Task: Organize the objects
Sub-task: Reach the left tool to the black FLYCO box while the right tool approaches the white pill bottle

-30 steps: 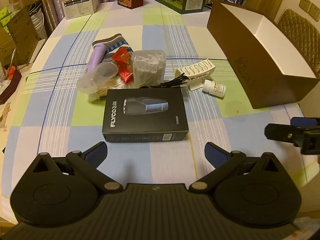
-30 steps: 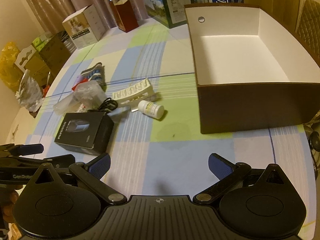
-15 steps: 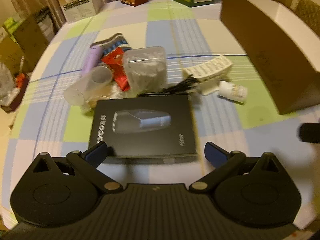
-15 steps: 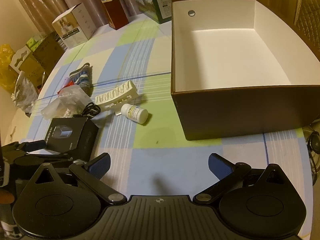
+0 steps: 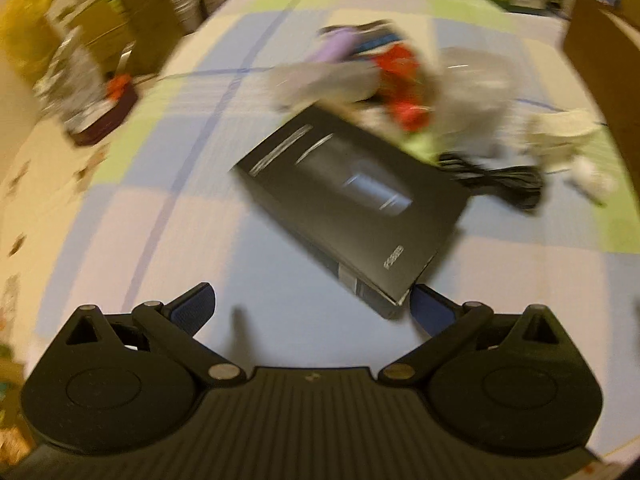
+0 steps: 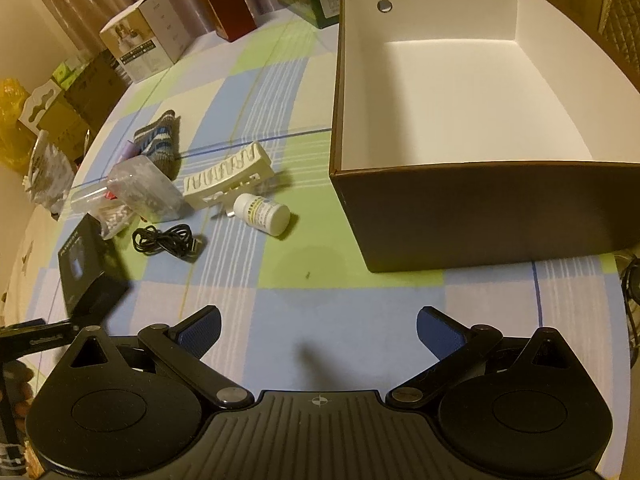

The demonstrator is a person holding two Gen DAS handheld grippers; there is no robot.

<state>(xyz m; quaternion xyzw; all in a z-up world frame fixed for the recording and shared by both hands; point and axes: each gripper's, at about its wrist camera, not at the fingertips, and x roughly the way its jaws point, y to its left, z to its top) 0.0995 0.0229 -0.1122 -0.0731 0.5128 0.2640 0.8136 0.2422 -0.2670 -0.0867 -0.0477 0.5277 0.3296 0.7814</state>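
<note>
On the checked tablecloth (image 5: 168, 216), left wrist view: frame is motion-blurred. Left gripper (image 5: 312, 304) spread wide, nothing between its blue-padded fingertips (image 5: 194, 306). The black shaver box (image 5: 352, 200), matte cardboard, flat and rectangular, lies skewed on the cloth; its near corner sits right at the inner edge of the right-hand pad, and the blur does not let me tell whether they touch. Just beyond the shaver box's far right corner: a bundled black cable (image 5: 496, 180). Past its far edge, a heap: a red wrapper (image 5: 404, 84), a purple tube (image 5: 334, 46), and a clear plastic tub (image 5: 476, 88), all smeared. A pale white object lies right of the cable, shape unreadable. Brown box wall shows at the upper right.

Right wrist view, sharp. Right gripper (image 6: 318, 330) released, fingers wide apart, holding nothing, hovering over bare cloth. The brown cardboard box (image 6: 480, 216), white and smooth inside, stands open-topped well to the right of the shaver box (image 6: 86, 268), with a round metal stud on its back inner wall. Between the two boxes: a white pill bottle (image 6: 264, 214) on its side with a yellow-green label; a cream ribbed plastic clip (image 6: 228, 172) just behind it; the coiled cable (image 6: 168, 242) beside the shaver box. Behind the shaver box: the clear tub (image 6: 148, 190), a clear container of cotton swabs (image 6: 114, 218), and a striped knitted sock (image 6: 160, 144), soft and folded. Part of the left gripper's black frame shows at the lower left edge, just below the shaver box.
</note>
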